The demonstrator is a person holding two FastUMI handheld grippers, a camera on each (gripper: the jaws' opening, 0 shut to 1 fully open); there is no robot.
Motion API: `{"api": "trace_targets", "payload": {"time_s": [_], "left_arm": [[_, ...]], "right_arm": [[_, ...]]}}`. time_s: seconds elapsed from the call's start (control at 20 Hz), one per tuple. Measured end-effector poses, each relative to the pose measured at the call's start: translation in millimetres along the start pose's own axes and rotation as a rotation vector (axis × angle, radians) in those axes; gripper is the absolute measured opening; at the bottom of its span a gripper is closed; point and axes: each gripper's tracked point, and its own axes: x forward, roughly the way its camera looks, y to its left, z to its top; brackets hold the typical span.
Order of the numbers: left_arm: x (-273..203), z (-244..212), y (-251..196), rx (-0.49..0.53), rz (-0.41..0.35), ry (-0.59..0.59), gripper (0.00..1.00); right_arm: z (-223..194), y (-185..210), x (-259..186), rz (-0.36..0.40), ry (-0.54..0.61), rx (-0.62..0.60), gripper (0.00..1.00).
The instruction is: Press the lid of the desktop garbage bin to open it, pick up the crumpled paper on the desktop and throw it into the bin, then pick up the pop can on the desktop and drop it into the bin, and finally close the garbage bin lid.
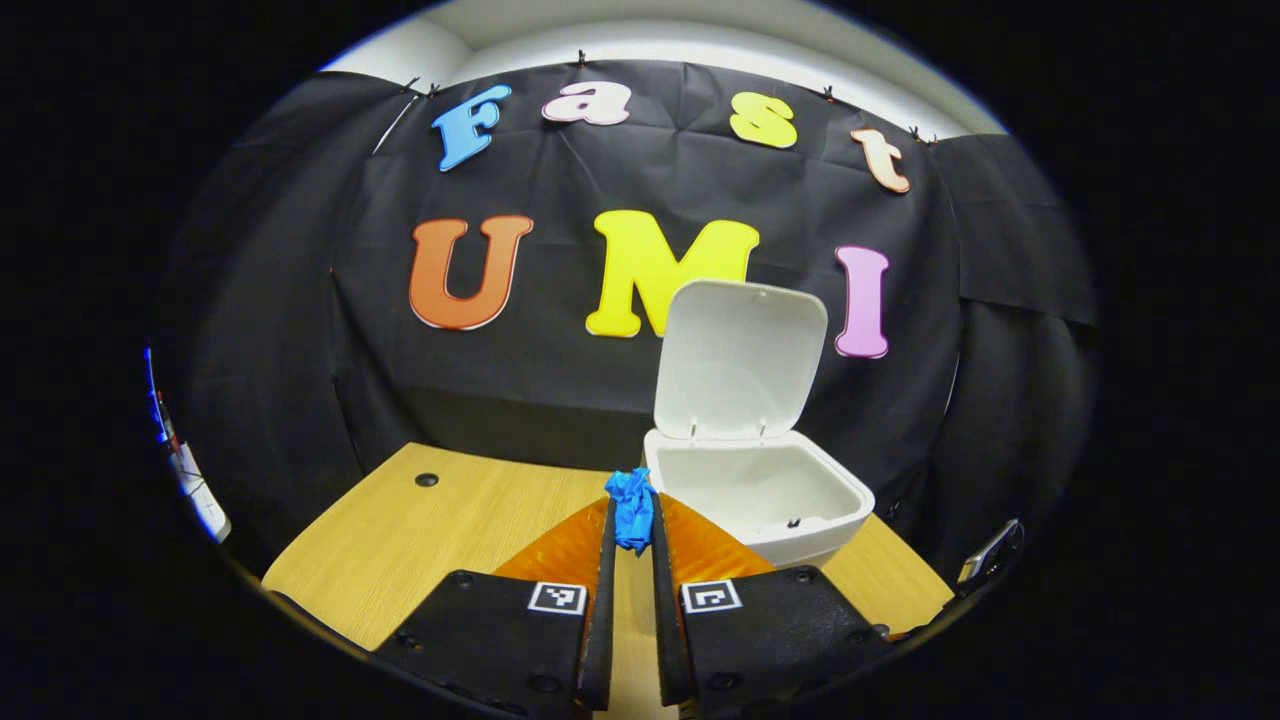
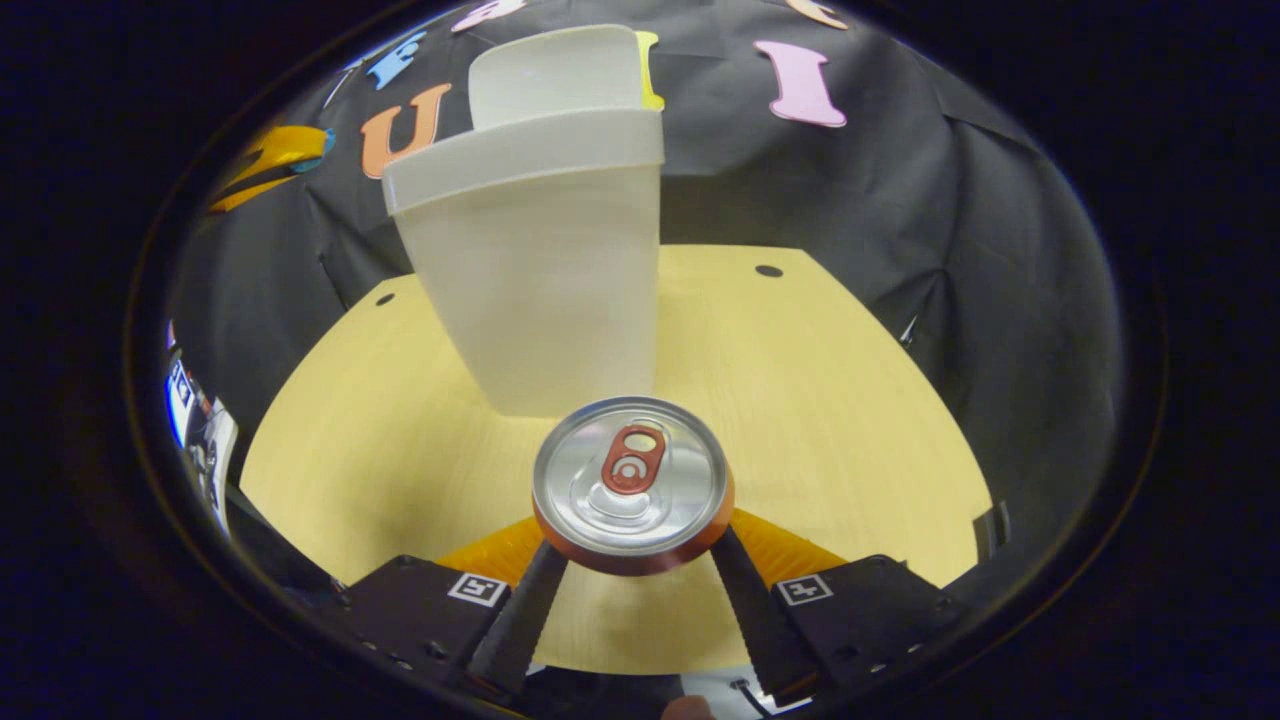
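The white garbage bin (image 1: 757, 490) stood on the wooden tabletop (image 1: 400, 540) with its lid (image 1: 738, 358) raised upright; what showed of its inside looked bare. The left gripper (image 1: 631, 525) hovered just beside the bin's rim, its fingers pinching the blue crumpled paper (image 1: 631, 505). The right gripper (image 2: 632, 560) sat low before the bin's front wall, fingers pressed against the sides of the upright pop can (image 2: 632, 485).

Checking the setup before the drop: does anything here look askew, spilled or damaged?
Nothing stands out. The white plastic bin stands upright on the wooden table with its lid raised. The left gripper holds the crumpled blue paper; the right gripper's fingers flank an upright, undented red pop can.
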Motion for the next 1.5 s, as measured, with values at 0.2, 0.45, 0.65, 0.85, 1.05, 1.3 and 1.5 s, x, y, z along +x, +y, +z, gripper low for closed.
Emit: {"api": "trace_targets", "payload": {"time_s": [0.2, 0.45, 0.65, 0.85, 1.05, 1.3, 1.5], "left_arm": [[31.3, 37.6, -27.7, -0.007, -0.048, -0.068, 0.2], [64.7, 42.1, -53.1, -0.013, -0.081, -0.056, 0.2], [88.8, 24.6, -58.9, -0.007, -0.082, -0.011, 0.21], [103.1, 7.3, -62.6, 0.0, -0.088, 0.035, 0.27], [106.5, -3.3, -64.7, 0.011, -0.094, 0.068, 0.53], [98.6, 0.3, -65.3, 0.022, -0.105, 0.062, 0.98], [87.4, 4.7, -53.4, 0.033, -0.08, 0.046, 0.98]], "right_arm": [[45.1, -21.4, -19.4, -0.034, -0.078, 0.017, 0.82], [80.7, -47.5, -35.7, -0.074, -0.141, 0.038, 0.82], [87.2, -63.8, -38.0, -0.095, -0.151, 0.059, 0.82], [87.6, -71.0, -34.7, -0.101, -0.142, 0.074, 0.82], [91.9, -70.6, -32.2, -0.097, -0.145, 0.067, 0.82], [95.4, -67.9, -31.5, -0.094, -0.135, 0.066, 0.82], [108.9, -65.1, -39.9, -0.098, -0.148, 0.053, 0.82]]}}
